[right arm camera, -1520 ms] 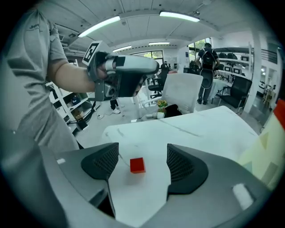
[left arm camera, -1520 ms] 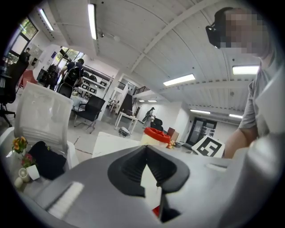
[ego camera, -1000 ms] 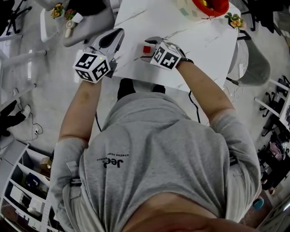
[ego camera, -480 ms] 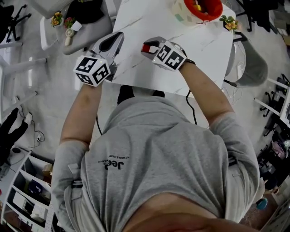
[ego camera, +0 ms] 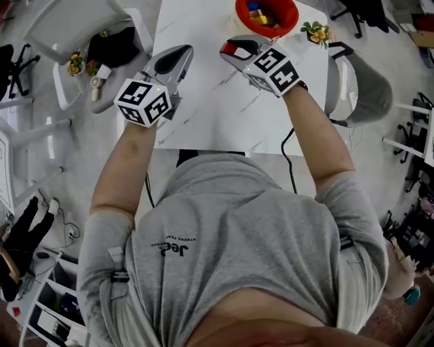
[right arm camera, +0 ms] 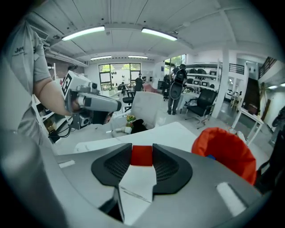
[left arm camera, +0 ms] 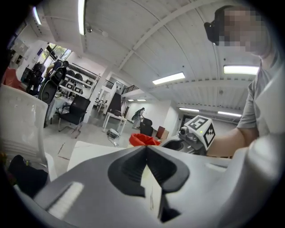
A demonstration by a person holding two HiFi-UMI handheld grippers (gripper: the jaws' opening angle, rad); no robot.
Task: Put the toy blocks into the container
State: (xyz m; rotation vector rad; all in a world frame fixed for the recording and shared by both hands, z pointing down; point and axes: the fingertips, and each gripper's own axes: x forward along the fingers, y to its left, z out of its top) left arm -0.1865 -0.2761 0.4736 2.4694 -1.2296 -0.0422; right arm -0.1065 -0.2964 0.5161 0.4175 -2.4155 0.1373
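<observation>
Head view: at left, the left gripper (ego camera: 178, 55) hovers over the white tabletop (ego camera: 210, 108), its jaws pressed together with nothing between them. Right of it, the right gripper (ego camera: 229, 49) has its jaws clamped on a red toy block (right arm camera: 141, 156), near the red container (ego camera: 288, 20) holding other blocks.

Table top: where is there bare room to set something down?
The table is bare between the left claw and right claw, and down to its near edge. The far edge is crowded: the red container stands there, beside the right claw's red block.
</observation>
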